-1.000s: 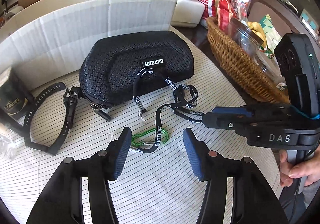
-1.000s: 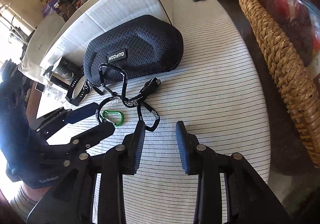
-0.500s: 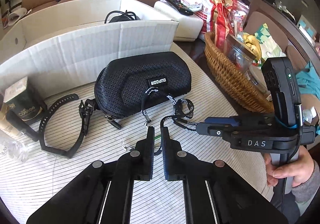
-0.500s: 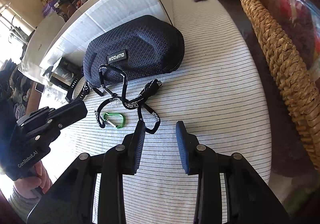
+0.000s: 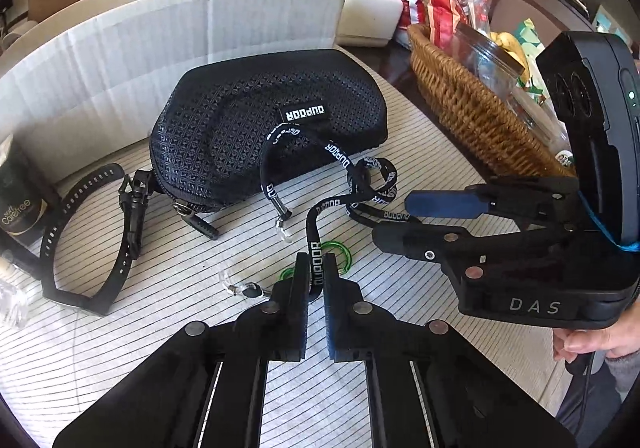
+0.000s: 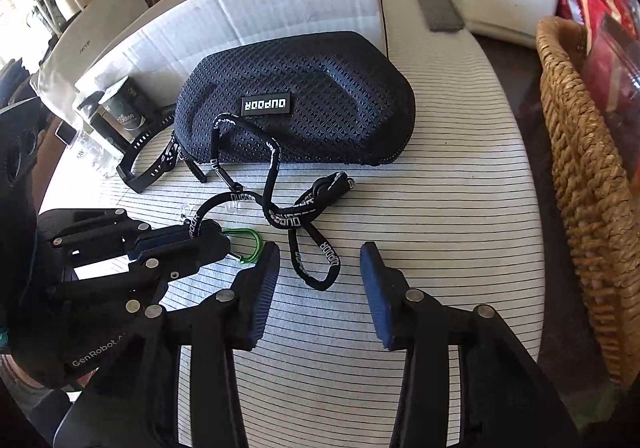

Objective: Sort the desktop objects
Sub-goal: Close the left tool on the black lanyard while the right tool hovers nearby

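Your left gripper (image 5: 316,272) pinches the black lanyard (image 5: 320,244) between its fingers, which are pressed nearly together on the strap, just in front of the green carabiner (image 5: 340,252). The lanyard loops away from the pinch across the striped mat (image 5: 160,328) up onto the black case (image 5: 264,128), which lies beside a white cardboard box (image 5: 180,32).

Your right gripper (image 6: 318,272) holds nothing: its fingers stand spread, with bare mat between them, and they have just closed a little. A loop of lanyard lies just ahead of its left finger (image 6: 264,288).

Only the left view shows the whole black watch strap (image 5: 92,240) left of the case, the lanyard's clear end tips (image 5: 236,286), a dark carton (image 5: 18,204) at the far left, and the bananas and snack bags in the wicker basket (image 5: 472,116). It also shows your right gripper from the side, with your hand (image 5: 596,340) on its handle.

Only the right view shows the box's end wall, a grey slab (image 6: 438,8) beyond the case, and the left gripper from the side with the carabiner (image 6: 248,244) poking out past its tips. There the watch strap (image 6: 148,164) is half hidden behind the case (image 6: 304,96).
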`<state>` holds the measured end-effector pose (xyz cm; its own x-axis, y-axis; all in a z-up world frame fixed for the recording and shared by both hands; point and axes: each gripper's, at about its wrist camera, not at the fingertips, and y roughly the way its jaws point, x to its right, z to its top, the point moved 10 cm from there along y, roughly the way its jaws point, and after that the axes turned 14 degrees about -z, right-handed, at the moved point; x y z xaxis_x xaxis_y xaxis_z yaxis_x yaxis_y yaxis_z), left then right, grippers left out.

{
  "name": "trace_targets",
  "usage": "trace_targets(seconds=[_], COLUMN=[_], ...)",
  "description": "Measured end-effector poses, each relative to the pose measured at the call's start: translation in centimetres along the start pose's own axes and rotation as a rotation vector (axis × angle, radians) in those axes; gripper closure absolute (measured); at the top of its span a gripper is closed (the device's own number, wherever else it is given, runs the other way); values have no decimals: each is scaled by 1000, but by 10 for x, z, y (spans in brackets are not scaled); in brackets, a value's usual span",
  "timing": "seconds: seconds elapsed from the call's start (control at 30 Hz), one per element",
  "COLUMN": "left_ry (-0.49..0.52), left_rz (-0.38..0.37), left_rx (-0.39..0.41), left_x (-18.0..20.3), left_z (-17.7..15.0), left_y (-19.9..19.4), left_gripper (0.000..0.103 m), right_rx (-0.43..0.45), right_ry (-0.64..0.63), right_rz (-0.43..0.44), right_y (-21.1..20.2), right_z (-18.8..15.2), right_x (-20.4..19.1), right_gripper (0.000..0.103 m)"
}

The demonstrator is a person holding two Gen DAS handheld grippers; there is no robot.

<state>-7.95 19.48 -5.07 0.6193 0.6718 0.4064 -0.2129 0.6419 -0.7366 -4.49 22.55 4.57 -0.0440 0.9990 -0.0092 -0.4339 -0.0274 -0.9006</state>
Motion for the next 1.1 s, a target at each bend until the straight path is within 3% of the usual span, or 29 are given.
trace_targets(seconds=[0.07,0.2,0.43,0.6,0.73,0.8,0.83,0.87,0.93,1.1], left_ry=[-3,-42,-68,-74,-87,-100,-104,-105,-102,-65], left_rz=[-2,-33,-76,-71,-75,-72,-66,-62,-77,-51], left_rx=[14,60,100,111,96,95,98,101,105,84], left_x=[-1,-2,0,-5,-10,-12,-13,-14,-12,-9], left_z=[2,6,4,2,-4,-2,-1,1,6,11], left_y=[-6,-26,-62,-78,-74,-67,-64,-60,-51,-28], left_gripper=[98,98,98,98,98,91,77,53,33,31], right_rx=[1,49,65,68,69,86,87,85,82,84], right_ry=[11,24,-41,-103,-101,-81,-69,-56,-40,-19], right_rz=[16,34,-1,-68,-77,-71,-68,-61,-46,-20], right_y=[0,-12,-15,-17,-7,-5,-4,-1,4,9], right_z=[2,10,13,6,10,17,20,21,23,28], right_x=[0,7,-6,-10,-8,-5,-4,-2,-3,-1], right_gripper=[90,90,76,57,56,56,56,56,56,56])
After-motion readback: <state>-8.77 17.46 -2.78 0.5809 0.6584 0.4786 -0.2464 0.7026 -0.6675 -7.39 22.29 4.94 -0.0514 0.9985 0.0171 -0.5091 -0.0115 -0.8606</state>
